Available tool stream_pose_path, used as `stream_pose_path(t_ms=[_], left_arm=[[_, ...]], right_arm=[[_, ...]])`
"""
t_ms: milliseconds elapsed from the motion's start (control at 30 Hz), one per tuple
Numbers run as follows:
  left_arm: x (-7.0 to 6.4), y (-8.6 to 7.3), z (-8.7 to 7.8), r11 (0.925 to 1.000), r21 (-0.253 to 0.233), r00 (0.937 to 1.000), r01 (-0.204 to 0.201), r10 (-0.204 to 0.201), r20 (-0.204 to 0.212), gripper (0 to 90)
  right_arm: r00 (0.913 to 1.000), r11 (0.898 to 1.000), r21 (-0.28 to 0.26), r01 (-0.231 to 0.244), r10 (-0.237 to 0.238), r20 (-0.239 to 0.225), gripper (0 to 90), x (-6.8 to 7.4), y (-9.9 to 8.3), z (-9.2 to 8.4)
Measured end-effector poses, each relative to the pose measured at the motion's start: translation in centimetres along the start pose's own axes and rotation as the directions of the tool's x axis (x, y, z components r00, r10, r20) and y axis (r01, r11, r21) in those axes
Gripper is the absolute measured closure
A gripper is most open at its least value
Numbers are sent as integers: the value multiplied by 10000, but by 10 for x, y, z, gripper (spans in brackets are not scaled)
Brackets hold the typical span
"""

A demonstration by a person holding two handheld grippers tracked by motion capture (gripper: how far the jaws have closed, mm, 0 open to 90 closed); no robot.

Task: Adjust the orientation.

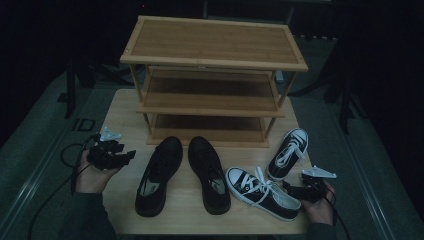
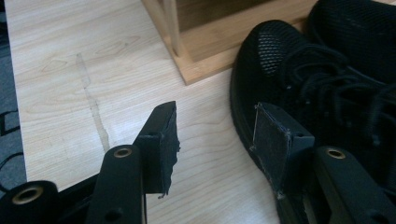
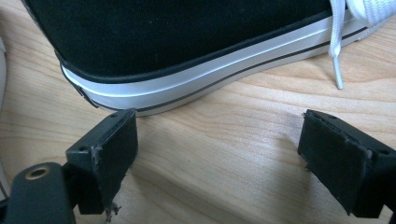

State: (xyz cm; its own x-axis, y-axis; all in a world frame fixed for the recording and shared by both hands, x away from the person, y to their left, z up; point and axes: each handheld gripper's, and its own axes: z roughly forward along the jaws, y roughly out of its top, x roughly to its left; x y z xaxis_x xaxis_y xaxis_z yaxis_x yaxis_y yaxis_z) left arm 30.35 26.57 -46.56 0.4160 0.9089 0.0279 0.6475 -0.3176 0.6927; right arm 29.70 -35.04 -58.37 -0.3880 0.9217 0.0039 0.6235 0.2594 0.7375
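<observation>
While the left hand (image 1: 92,175) holds its palm up at the table's near-left edge, the left gripper (image 1: 131,154) it carries points across the table toward the nearer black mesh shoe (image 1: 159,175), just short of its side. Its jaws stand wide with nothing between them. Over at the near-right corner, the right hand (image 1: 320,202) cups the right gripper (image 1: 286,187), which lies low and aims at the heel of the nearer black-and-white sneaker (image 1: 262,192); those jaws are spread wide too, gripping nothing.

From above, the second black shoe (image 1: 209,172) lies beyond the first, the second sneaker (image 1: 288,152) beyond the right gripper, and the three-tier wooden rack (image 1: 215,55) stands behind all four.

Close up, the left gripper view shows that gripper (image 2: 217,140) over bare table (image 2: 70,70), with the mesh toe (image 2: 280,60) just past one pad and the rack's foot (image 2: 205,60) ahead. In the right gripper view, the sneaker's white sole band (image 3: 196,79) sits just ahead of the spread jaws (image 3: 219,140), apart from them, and a lace end (image 3: 335,60) hangs down to the table.
</observation>
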Motion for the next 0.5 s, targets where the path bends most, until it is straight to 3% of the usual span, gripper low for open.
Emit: stream_pose_path(t_ms=[133, 267, 500], left_arm=[[-5, 2, -8, 9997, -116, 9997, -208, 209, 102, 498], [-11, 2, -14, 9968, -449, 9977, -664, 670, 130, 495], [-18, 2, -22, 9933, -524, 9943, -1028, 1042, 242, 502]], right_arm=[[10000, 10000, -2, -1, 1, -3, 121, 0, 0, 0], [10000, 10000, 1, 0, 0, -4, 121, 0, 0, 0], [10000, 10000, 3, -1, 1, -14, 121, 0, 0, 0]])
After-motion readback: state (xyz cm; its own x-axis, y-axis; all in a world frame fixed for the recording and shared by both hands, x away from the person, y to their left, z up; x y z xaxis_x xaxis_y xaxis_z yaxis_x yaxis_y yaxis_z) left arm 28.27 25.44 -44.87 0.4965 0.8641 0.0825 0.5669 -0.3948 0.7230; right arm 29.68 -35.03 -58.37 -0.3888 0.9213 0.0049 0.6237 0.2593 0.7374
